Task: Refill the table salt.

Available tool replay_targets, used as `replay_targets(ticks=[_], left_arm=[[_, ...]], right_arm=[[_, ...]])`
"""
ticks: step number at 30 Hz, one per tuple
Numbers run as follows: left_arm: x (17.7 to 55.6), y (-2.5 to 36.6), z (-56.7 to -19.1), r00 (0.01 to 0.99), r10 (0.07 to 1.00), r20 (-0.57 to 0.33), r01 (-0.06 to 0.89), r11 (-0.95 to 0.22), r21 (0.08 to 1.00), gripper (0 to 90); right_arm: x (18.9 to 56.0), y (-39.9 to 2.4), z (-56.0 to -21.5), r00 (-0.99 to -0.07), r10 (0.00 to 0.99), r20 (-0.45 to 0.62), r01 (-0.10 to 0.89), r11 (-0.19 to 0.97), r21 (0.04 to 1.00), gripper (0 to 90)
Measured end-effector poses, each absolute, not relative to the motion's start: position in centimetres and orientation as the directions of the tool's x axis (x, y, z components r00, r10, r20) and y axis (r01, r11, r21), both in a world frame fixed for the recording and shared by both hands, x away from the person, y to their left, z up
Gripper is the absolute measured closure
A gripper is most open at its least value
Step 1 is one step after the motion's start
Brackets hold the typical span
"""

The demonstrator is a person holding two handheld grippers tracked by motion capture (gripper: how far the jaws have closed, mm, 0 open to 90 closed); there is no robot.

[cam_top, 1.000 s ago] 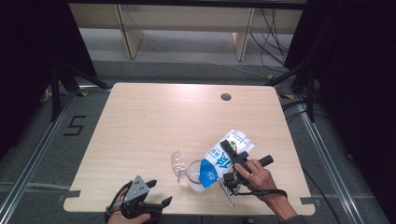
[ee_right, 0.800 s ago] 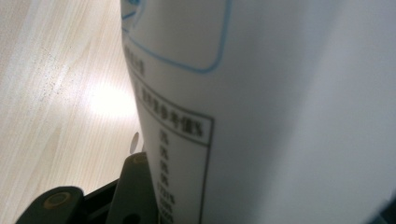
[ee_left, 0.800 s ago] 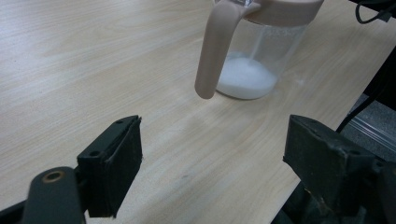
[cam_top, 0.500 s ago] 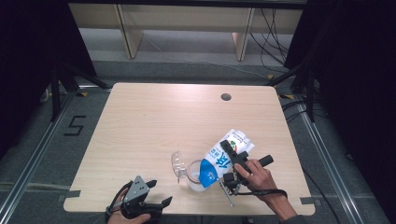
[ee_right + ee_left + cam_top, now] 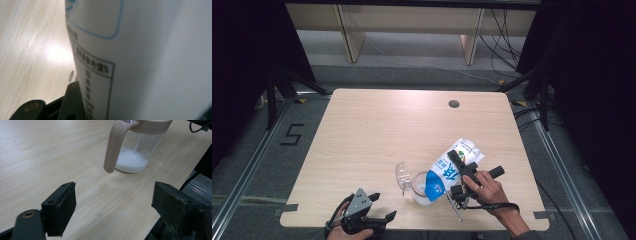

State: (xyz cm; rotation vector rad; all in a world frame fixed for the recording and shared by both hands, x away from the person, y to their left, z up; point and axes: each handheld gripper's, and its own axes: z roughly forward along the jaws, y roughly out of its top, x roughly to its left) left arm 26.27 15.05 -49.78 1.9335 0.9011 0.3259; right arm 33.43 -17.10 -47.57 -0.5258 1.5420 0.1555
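Right claw (image 5: pixel 460 167) is clamped on the milk carton (image 5: pixel 451 170), tipped hard so its blue end sits over the mouth of the clear pitcher (image 5: pixel 419 187). In the right gripper view the carton (image 5: pixel 150 57) is pressed right up against the lens, printed label box and all. Left claw (image 5: pixel 379 212) sits wide open at the near edge of the counter (image 5: pixel 387 130), nothing in it. From the left gripper view, the pitcher (image 5: pixel 136 145) has a beige handle and lid, with a bit of milk (image 5: pixel 131 163) pooled in the bottom.
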Motion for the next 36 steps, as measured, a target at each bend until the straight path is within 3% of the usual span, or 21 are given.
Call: replay_targets(ticks=[25,33,36], left_arm=[[26.23,14.94,-49.84,0.689,0.707,-0.156,0.462,-0.264,0.847,18.8],[26.24,14.98,-49.81,0.690,0.707,-0.153,0.462,-0.268,0.845,18.8],[26.24,14.96,-49.83,0.689,0.708,-0.156,0.463,-0.264,0.846,18.8]], right_arm=[[33.38,-17.18,-47.77,0.020,-0.208,-0.978,-0.405,0.893,-0.198,59.9],[33.38,-17.09,-47.54,0.043,-0.232,-0.972,-0.412,0.882,-0.228,60.0],[33.42,-17.20,-47.80,0.020,-0.206,-0.978,-0.408,0.892,-0.196,60.1]])
